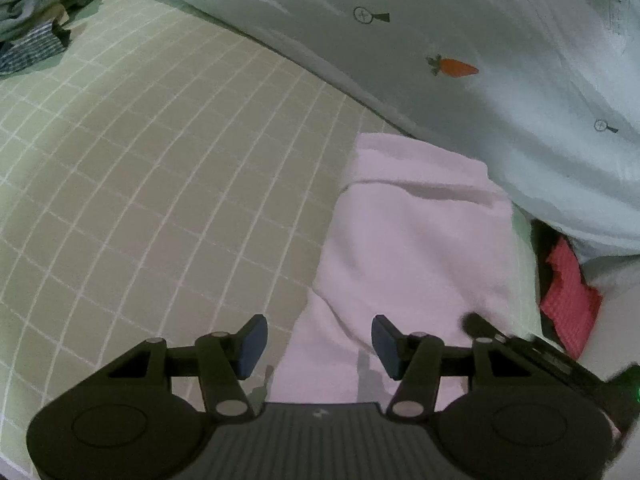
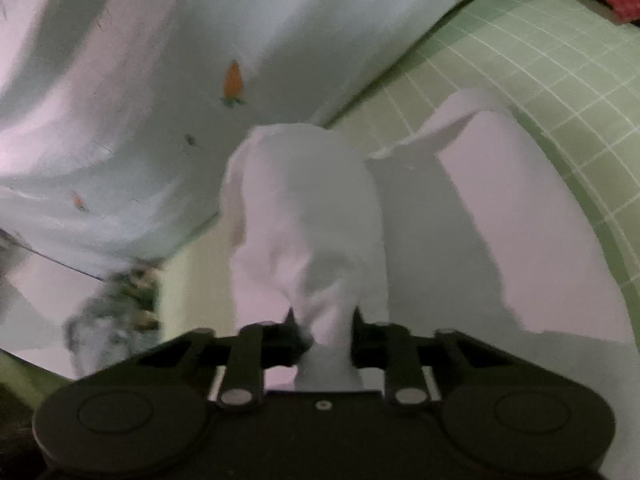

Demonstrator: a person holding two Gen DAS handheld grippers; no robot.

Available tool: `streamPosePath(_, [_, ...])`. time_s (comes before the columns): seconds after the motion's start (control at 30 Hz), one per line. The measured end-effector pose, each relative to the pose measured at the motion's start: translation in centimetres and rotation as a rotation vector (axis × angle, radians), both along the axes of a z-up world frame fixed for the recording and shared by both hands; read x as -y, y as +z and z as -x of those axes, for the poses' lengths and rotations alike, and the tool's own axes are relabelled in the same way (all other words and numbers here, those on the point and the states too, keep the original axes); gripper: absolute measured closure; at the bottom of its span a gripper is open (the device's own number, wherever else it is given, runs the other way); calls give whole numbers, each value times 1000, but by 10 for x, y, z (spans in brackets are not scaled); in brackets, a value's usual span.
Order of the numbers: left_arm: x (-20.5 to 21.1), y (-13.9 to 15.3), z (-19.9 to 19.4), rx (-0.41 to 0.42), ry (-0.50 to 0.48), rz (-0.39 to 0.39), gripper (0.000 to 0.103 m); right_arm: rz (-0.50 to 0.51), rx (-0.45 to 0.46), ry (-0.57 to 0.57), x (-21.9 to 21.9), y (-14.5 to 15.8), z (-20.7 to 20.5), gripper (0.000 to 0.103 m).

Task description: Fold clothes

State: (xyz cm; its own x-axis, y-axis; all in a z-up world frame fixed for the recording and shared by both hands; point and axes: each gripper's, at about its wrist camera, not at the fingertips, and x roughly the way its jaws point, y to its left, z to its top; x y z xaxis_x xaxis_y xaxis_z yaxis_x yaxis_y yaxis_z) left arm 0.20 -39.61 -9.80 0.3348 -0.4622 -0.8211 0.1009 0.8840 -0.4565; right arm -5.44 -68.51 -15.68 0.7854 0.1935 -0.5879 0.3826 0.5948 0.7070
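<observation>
Two grippers — right gripper [image 2: 322,332] fingers clamped on bunched pale pink soft cloth garment [image 2: 308,216]; left gripper [image 1: 318,346] fingers apart, garment's long axis running ahead-right over green grid-patterned sheet [image 1: 160,168].

No words, brands or numbers can be read anywhere. The pale quilt [image 1: 460,40] bears only small printed pictures, carrots [image 1: 454,67] among them.
</observation>
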Motion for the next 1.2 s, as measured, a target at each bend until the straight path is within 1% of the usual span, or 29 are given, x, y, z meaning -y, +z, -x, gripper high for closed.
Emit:
streamPosePath(0.03, [2,0,-3,2,3,10,44,-43,31,-24,6,5,12,86])
streamPosePath(0.13, [11,2,-5,18,-13,12,44,-123,76,-140,32,10,50,86])
streamPosePath(0.17, [16,1,-6,20,-22,3,44,-127,54,-191,45,6,63,86])
streamPosePath(0.2, [20,0,-5,20,-31,-7,43,-107,16,-227,57,0,74,85])
streamPosePath(0.27, [31,-5,-2,14,-52,-26,39,-8,-91,-229,76,-15,84,75])
streamPosePath(0.3, [37,-9,0,5,-62,-34,38,45,-137,-224,78,-16,86,56])
streamPosePath(0.33, [44,-12,2,-5,-72,-41,37,99,-183,-220,80,-17,87,41])
streamPosePath(0.37, [50,-15,4,-13,-81,-46,37,153,-227,-213,82,-18,88,37])
streamPosePath(0.4, [56,-17,5,-17,-89,-51,36,200,-222,-181,79,-16,88,32])
streamPosePath(0.43, [61,-20,7,-19,-96,-57,32,236,-220,-144,76,-15,88,22])
streamPosePath(0.47, [67,-23,8,-21,-103,-63,28,258,-224,-120,73,-16,86,18])
streamPosePath(0.5, [72,-26,10,-22,-110,-69,26,265,-225,-106,74,-18,86,17])
streamPosePath(0.57, [83,-31,13,-26,-124,-81,25,223,-213,-84,81,-25,87,17])
streamPosePath(0.67, [99,-39,17,-30,-145,-99,23,105,-188,-77,91,-37,85,15])
streamPosePath(0.73, [109,-46,19,-34,-154,-113,21,78,-190,-64,95,-40,85,9])
streamPosePath(0.87, [117,-63,16,-64,-147,-116,18,50,-187,-37,98,-45,79,8])
streamPosePath(0.93, [117,-69,13,-73,-167,-108,18,54,-181,-37,96,-45,75,4])
streamPosePath(1.03, [122,-76,5,-76,-213,-84,18,89,-178,-41,87,-44,64,1])
streamPosePath(1.17, [125,-82,-4,-77,-244,-48,17,139,-197,-40,73,-44,49,0])
streamPosePath(1.2, [125,-84,-6,-81,-247,-38,17,148,-197,-24,72,-44,46,0])
